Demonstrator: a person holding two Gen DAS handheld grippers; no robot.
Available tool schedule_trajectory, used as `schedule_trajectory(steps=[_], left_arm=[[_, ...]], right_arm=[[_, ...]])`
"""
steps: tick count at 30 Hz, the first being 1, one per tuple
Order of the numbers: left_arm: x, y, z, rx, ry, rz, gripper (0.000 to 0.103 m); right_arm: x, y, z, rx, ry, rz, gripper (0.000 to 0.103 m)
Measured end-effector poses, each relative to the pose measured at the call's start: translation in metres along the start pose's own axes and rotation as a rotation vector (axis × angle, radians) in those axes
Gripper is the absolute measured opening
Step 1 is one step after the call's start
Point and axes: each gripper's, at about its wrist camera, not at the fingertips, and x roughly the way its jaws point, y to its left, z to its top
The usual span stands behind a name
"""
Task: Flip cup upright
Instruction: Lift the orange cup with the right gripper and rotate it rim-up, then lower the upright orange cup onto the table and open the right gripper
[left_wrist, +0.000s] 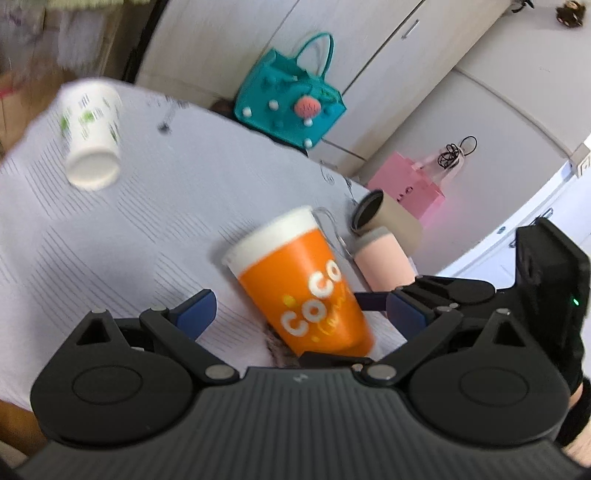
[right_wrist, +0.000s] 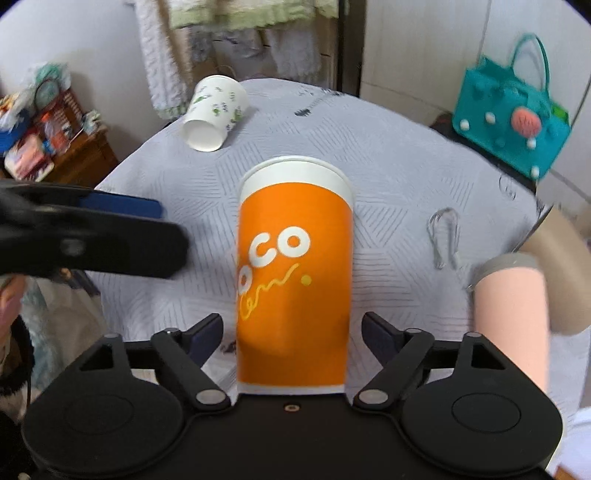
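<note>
Right gripper (right_wrist: 291, 328) stands spread wide, its pads clear of the orange Coco paper cup (right_wrist: 293, 273) lying on its side mid-table, base toward it—lined up to clamp the body. Left gripper (left_wrist: 301, 308), also agape, flanks the same cup, probably to steady it; white printed cup (right_wrist: 216, 112) lies near the far edge.

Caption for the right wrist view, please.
Open right gripper straddling the orange cup on the table, left gripper alongside.
</note>
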Motion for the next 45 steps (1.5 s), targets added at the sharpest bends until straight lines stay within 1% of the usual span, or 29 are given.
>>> schedule_trajectory(steps=[3, 8, 11, 12, 13, 14, 15, 16, 17, 21, 23, 27, 30, 33, 36, 40, 42, 45], left_arm=[[0.016, -0.003, -0.002, -0.055, 0.028, -0.021, 0.100], [0.036, -0.006, -0.001, -0.109, 0.069, -0.027, 0.100], [0.045, -0.004, -0.001, -0.157, 0.071, -0.034, 0.099], [0.046, -0.004, 0.000, -0.163, 0.068, -0.033, 0.096], [0.047, -0.004, -0.001, -0.168, 0.059, -0.028, 0.085], [0.047, -0.004, -0.001, -0.168, 0.052, -0.026, 0.070], [0.050, -0.003, -0.001, -0.167, 0.044, -0.016, 0.065], [0.049, -0.002, -0.001, -0.162, 0.026, -0.001, 0.058], [0.050, -0.002, -0.001, -0.151, 0.018, 0.006, 0.056], [0.051, 0.003, 0.001, -0.163, 0.020, -0.011, 0.056], [0.053, 0.005, 0.002, -0.171, 0.029, -0.017, 0.056], [0.060, 0.006, 0.005, -0.178, 0.053, -0.028, 0.061], [0.061, 0.008, 0.008, -0.173, 0.064, -0.037, 0.061], [0.058, 0.002, 0.008, -0.112, 0.058, -0.039, 0.061], [0.047, -0.011, 0.007, -0.011, 0.014, -0.027, 0.061], [0.024, -0.029, 0.001, 0.167, -0.101, 0.001, 0.061], [0.014, -0.034, -0.004, 0.251, -0.169, 0.004, 0.061], [-0.001, -0.042, -0.014, 0.418, -0.268, 0.029, 0.061]], right_arm=[[-0.007, -0.002, 0.002, -0.027, -0.009, 0.019, 0.088], [-0.010, -0.002, -0.002, -0.071, -0.009, 0.011, 0.088], [-0.010, -0.004, 0.000, -0.087, -0.003, 0.021, 0.088], [-0.009, -0.004, 0.001, -0.088, -0.004, 0.022, 0.087], [-0.009, -0.005, 0.002, -0.087, -0.004, 0.029, 0.086], [-0.009, -0.006, 0.003, -0.085, -0.002, 0.045, 0.082], [-0.008, -0.008, 0.005, -0.076, 0.000, 0.058, 0.074], [-0.007, -0.009, 0.006, -0.066, 0.007, 0.057, 0.072], [-0.006, -0.010, 0.007, -0.062, 0.012, 0.052, 0.072], [-0.003, -0.011, 0.013, -0.075, 0.030, 0.056, 0.072], [0.001, -0.011, 0.016, -0.074, 0.042, 0.053, 0.074], [0.014, -0.014, 0.024, -0.045, 0.079, 0.035, 0.076], [0.014, -0.018, 0.024, -0.013, 0.068, 0.041, 0.075], [0.009, -0.018, 0.018, 0.013, 0.029, 0.040, 0.074], [0.001, -0.014, 0.013, 0.015, -0.032, 0.027, 0.074], [-0.014, -0.004, 0.007, 0.010, -0.152, 0.010, 0.074], [-0.020, 0.006, 0.002, -0.011, -0.238, -0.031, 0.074], [-0.022, 0.022, -0.012, -0.019, -0.392, -0.084, 0.074]])
